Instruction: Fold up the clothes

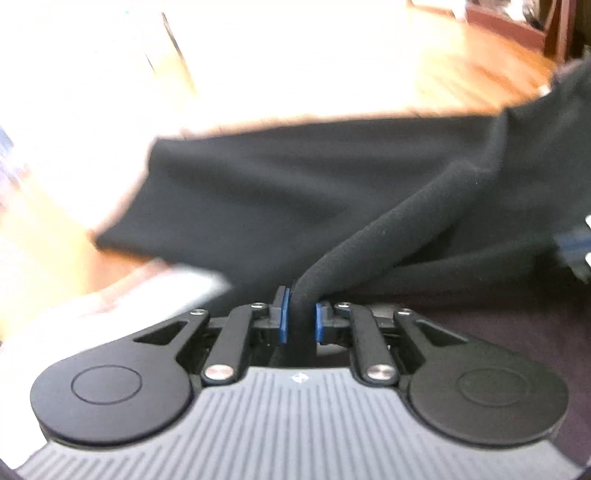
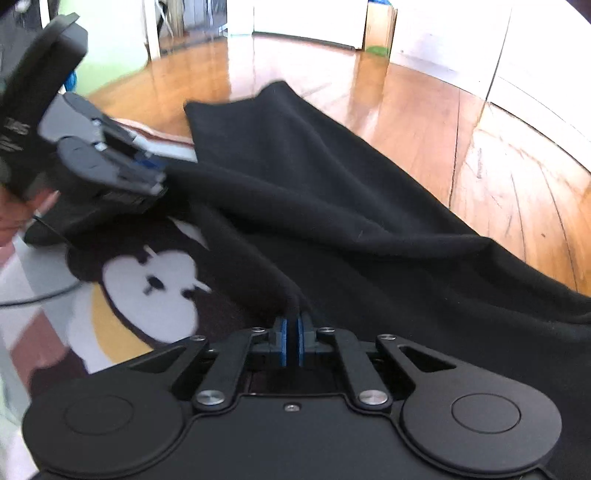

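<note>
A black garment (image 1: 295, 192) lies spread over the floor and a patterned rug. My left gripper (image 1: 300, 314) is shut on a thick rolled edge of the black garment, which rises from between the blue pads (image 1: 284, 314) toward the upper right. In the right wrist view the black garment (image 2: 332, 206) stretches away in long folds. My right gripper (image 2: 291, 336) is shut on a thin pinch of its cloth at the near edge. The left gripper (image 2: 147, 181) shows at the left of that view, held by a hand (image 2: 14, 218), its tips at the garment's edge.
A rug (image 2: 147, 284) with a cartoon-face print lies under the garment's near left part. Polished wooden floor (image 2: 498, 166) surrounds it. White walls and a cardboard box (image 2: 380, 29) stand at the far side. A thin cable (image 2: 37, 299) crosses the rug.
</note>
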### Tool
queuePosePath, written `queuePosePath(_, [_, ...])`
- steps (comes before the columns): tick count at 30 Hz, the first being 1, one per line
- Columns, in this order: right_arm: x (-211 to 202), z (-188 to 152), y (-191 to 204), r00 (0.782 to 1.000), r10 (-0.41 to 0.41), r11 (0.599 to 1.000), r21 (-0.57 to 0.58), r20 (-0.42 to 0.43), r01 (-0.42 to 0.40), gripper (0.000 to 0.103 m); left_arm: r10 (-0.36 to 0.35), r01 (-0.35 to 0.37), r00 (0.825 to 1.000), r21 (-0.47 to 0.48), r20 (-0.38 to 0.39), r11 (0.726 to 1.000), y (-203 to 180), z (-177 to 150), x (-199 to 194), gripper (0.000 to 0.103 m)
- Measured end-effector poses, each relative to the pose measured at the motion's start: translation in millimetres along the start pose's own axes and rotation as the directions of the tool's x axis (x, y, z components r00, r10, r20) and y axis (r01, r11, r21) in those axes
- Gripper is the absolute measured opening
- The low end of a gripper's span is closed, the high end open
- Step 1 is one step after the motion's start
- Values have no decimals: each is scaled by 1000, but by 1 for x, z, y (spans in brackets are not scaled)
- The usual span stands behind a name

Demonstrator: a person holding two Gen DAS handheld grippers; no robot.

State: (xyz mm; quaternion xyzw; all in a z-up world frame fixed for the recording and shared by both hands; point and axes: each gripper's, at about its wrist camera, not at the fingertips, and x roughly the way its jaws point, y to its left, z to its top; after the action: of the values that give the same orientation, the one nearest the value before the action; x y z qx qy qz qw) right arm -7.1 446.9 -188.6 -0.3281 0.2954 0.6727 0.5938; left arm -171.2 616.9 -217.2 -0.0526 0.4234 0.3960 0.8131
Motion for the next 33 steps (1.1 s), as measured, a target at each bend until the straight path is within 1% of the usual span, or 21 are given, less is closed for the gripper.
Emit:
queuePosePath(1, [-1, -1, 0, 1000, 17, 1000, 8, 7, -17, 5, 22, -22, 998, -10, 52, 1000, 1, 4, -5, 13])
queuePosePath(3, [8, -6, 5, 999, 16, 1000, -18, -44, -17, 5, 73, -67, 988, -44, 137, 997, 4, 11, -11, 13])
queuePosePath(5, [17, -11, 10, 995, 13, 999, -44, -95, -17, 5, 154, -152, 974, -30, 166, 988, 6, 16, -5, 19])
queuePosePath(7, [24, -15, 13, 994, 7, 998, -58, -112, -14, 6, 208, -208, 967, -15, 151, 978, 10, 18, 5, 27])
queuePosePath(10, [24, -11, 5, 992, 34, 999, 23, -121, -31, 6, 213, -210, 970, -36, 114, 977, 18, 19, 14, 36])
queuePosePath(11, [23, -10, 3, 992, 44, 998, 48, -118, -38, 6, 212, -209, 972, -45, 101, 977, 20, 20, 14, 43])
queuePosePath(12, [23, -11, 4, 992, 42, 998, 40, -118, -38, 6, 215, -211, 973, -53, 87, 976, 24, 21, 13, 48])
queuePosePath(13, [22, -11, 5, 992, 41, 999, 33, -118, -37, 6, 217, -213, 973, -60, 72, 975, 27, 23, 10, 56])
queuePosePath(14, [21, -12, 6, 992, 39, 999, 24, -118, -36, 6, 210, -207, 976, -62, 50, 976, 33, 22, 8, 64])
queuePosePath(16, [20, -12, 12, 992, 30, 1000, -4, -125, -30, 6, 175, -176, 984, -54, -13, 983, 47, 15, 3, 72])
queuePosePath(18, [21, -13, 17, 991, 15, 999, -40, -132, -20, 7, 103, -109, 990, -54, -100, 993, 57, 6, -1, 73])
queuePosePath(19, [22, -13, 19, 991, 7, 998, -58, -135, -15, 7, 39, -50, 989, -73, -144, 996, 63, 2, -2, 73])
queuePosePath(21, [23, -13, 21, 990, -6, 996, -85, -138, -5, 9, -103, 71, 975, -161, -196, 984, 74, -9, 1, 73])
queuePosePath(22, [23, -13, 21, 990, -9, 996, -89, -140, -4, 9, -144, 103, 966, -196, -213, 975, 75, -14, 5, 73])
queuePosePath(24, [23, -12, 19, 990, -7, 997, -76, -144, -4, 9, -167, 111, 952, -220, -257, 969, 71, -22, 16, 73])
queuePosePath(25, [23, -12, 17, 990, -1, 998, -58, -142, -7, 9, -136, 80, 953, -205, -271, 975, 68, -24, 20, 73])
queuePosePath(27, [21, -12, 14, 991, 12, 999, -29, -132, -16, 9, 18, -50, 965, -114, -261, 992, 59, -24, 23, 58])
queuePosePath(28, [19, -13, 13, 992, 22, 999, -24, -121, -25, 9, 73, -92, 970, -73, -230, 993, 56, -22, 21, 24])
queuePosePath(29, [17, -15, 12, 993, 33, 999, -20, -110, -35, 9, 93, -105, 975, -49, -200, 993, 54, -18, 17, 5])
queuePosePath(31, [15, -16, 10, 993, 58, 998, -17, -100, -60, 9, 133, -133, 980, 8, -145, 991, 52, -4, 9, 5])
queuePosePath(33, [15, -14, 8, 991, 72, 996, -38, -110, -77, 9, 211, -205, 974, 74, -82, 976, 57, 20, 2, 5])
